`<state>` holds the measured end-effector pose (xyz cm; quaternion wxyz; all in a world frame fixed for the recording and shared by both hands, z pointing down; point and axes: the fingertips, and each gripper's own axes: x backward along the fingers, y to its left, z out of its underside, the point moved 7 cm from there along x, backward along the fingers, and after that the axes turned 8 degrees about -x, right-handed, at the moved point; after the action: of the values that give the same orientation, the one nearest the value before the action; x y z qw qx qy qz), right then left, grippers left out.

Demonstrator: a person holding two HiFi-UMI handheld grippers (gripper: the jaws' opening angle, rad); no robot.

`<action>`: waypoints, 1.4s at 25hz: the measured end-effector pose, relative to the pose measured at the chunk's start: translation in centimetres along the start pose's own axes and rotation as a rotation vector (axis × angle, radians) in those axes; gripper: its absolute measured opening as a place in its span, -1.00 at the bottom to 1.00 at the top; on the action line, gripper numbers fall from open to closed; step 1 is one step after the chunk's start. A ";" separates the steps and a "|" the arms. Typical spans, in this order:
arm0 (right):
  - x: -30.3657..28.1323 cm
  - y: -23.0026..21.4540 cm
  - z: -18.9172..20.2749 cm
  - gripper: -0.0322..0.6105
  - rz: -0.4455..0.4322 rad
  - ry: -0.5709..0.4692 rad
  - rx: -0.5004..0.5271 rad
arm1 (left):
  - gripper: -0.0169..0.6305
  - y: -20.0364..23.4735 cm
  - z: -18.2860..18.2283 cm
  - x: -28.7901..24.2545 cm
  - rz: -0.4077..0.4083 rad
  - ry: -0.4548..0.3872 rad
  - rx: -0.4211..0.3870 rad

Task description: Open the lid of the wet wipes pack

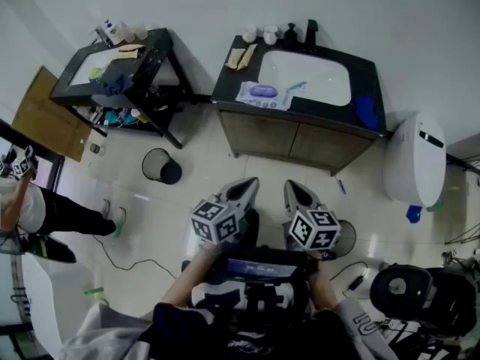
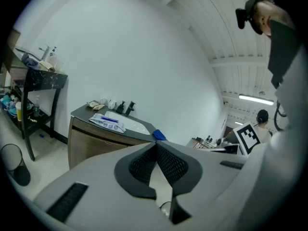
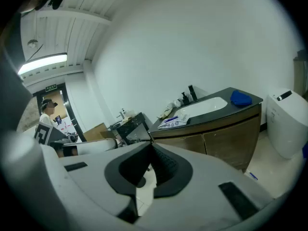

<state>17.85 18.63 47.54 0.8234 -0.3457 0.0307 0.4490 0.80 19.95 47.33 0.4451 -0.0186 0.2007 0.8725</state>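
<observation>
The wet wipes pack (image 1: 262,94) is a white flat pack with a purple label. It lies on the dark vanity counter (image 1: 322,111), left of the white sink basin (image 1: 306,77), with its lid down. The pack also shows far off in the left gripper view (image 2: 108,121) and the right gripper view (image 3: 173,121). My left gripper (image 1: 245,189) and right gripper (image 1: 295,193) are held side by side close to my body, over the floor and well short of the vanity. Both are shut with nothing between the fingers; their tips meet in the left gripper view (image 2: 157,144) and the right gripper view (image 3: 151,144).
A blue cloth (image 1: 367,111) lies at the counter's right end, with cups and a dispenser (image 1: 289,33) at the back. A white toilet (image 1: 415,160) stands to the right, a black bin (image 1: 160,165) and a cluttered black side table (image 1: 120,70) to the left. A person (image 1: 30,208) stands at far left.
</observation>
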 end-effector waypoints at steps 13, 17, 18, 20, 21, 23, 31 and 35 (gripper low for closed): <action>-12.9 1.6 -6.3 -0.88 0.043 -0.022 -0.017 | -0.93 13.6 -7.3 -5.9 0.040 -0.002 -0.002; -17.9 2.1 -8.8 -0.88 0.070 -0.037 -0.021 | -0.93 18.9 -9.6 -7.4 0.038 -0.007 -0.007; -18.8 2.2 -9.3 -0.88 0.076 -0.042 -0.023 | -0.93 20.2 -9.9 -7.8 0.034 -0.006 -0.008; -20.5 2.1 -10.1 -0.88 0.087 -0.046 -0.026 | -0.93 22.5 -10.2 -8.9 0.024 0.003 0.000; -21.1 2.0 -10.5 -0.88 0.091 -0.044 -0.028 | -0.93 23.4 -10.2 -9.4 0.020 0.008 0.008; -22.0 2.0 -10.8 -0.88 0.103 -0.033 -0.027 | -0.93 24.8 -10.2 -10.1 0.020 0.022 0.029; -23.9 -0.3 -11.9 -0.88 0.143 0.003 -0.041 | -0.93 27.0 -9.2 -14.4 0.022 0.074 0.090; -25.3 -2.2 -12.4 -0.88 0.105 0.012 -0.072 | -0.93 28.1 -8.9 -16.2 -0.015 0.090 0.088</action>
<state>7.72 -7.73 48.41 0.7855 -0.3757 0.0375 0.4904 -12.77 -10.54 51.93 0.4426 -0.0400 0.2585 0.8577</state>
